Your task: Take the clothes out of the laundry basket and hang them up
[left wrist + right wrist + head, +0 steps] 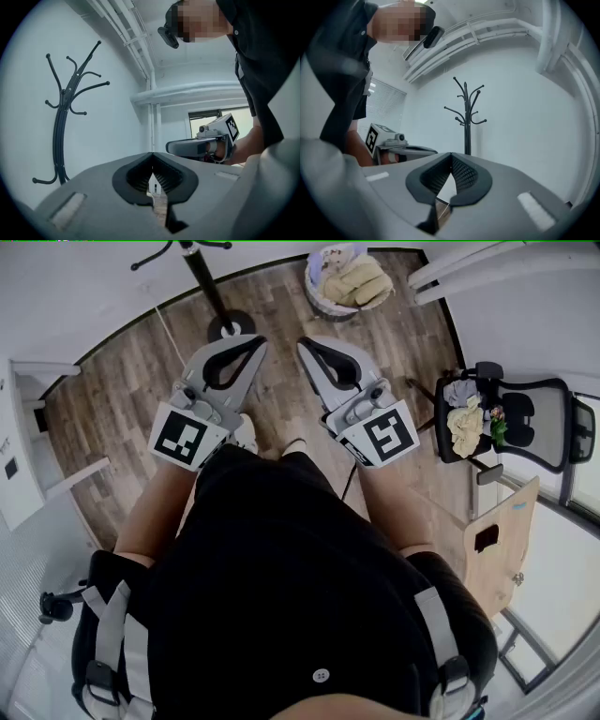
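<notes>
Two grippers, one coat stand, one laundry basket and one office chair are in sight. The left gripper [255,341] is held out level over the wood floor [112,418] at the end of a bare forearm, with its marker cube facing up towards the head camera. Its own view shows the jaws closed tip to tip with nothing between the ribbed pads. Just beyond its tip stands the black coat stand [208,287], upright on a round base, its curved hooks bare against the white wall in both gripper views. The right gripper [307,341] lies beside the left one, also level. The two are near each other but apart, their tips angled slightly inward. Its jaws are likewise closed together and empty. The laundry basket [315,292] sits on the floor farther ahead, to the right of the stand's base and well clear of both grippers. It is a pale round basket filled with crumpled clothes [358,281] in cream and beige. At the far right is a black mesh-backed chair [539,413], with a loose bundle of fabric [465,423] in grey, pale yellow and green on its seat.
</notes>
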Demonstrator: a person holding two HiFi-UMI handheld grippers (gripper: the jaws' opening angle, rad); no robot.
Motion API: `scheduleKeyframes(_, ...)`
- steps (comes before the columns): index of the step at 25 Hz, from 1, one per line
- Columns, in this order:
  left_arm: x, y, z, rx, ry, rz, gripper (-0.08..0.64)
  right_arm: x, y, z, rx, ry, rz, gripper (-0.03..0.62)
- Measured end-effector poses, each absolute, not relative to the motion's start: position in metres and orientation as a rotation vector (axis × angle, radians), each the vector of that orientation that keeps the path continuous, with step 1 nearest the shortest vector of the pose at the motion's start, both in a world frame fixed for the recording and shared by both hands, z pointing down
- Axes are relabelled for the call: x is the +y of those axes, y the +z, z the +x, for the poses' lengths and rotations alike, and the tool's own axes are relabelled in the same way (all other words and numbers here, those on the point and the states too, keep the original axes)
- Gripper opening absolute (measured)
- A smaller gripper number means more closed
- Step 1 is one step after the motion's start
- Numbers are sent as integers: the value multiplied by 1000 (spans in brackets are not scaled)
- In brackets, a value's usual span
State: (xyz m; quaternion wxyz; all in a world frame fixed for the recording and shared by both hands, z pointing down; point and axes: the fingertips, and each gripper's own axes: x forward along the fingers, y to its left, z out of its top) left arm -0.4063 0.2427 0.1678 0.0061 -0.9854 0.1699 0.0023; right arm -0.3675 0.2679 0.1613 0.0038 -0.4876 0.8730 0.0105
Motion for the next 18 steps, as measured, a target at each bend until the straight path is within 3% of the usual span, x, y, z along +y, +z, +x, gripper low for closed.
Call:
scheduleKeyframes(16, 292, 157, -426, 540, 43, -3064, 6, 325, 161, -376, 2660, 20, -1591, 4)
scheduleKeyframes(17, 291, 157, -425, 539, 43, -3062, 42, 325, 161, -370, 2630, 7, -1616, 111)
scheduleKeyframes(18, 290, 157, -423, 540, 44, -3063, 136, 324, 163, -364, 2607, -9, -1644, 262)
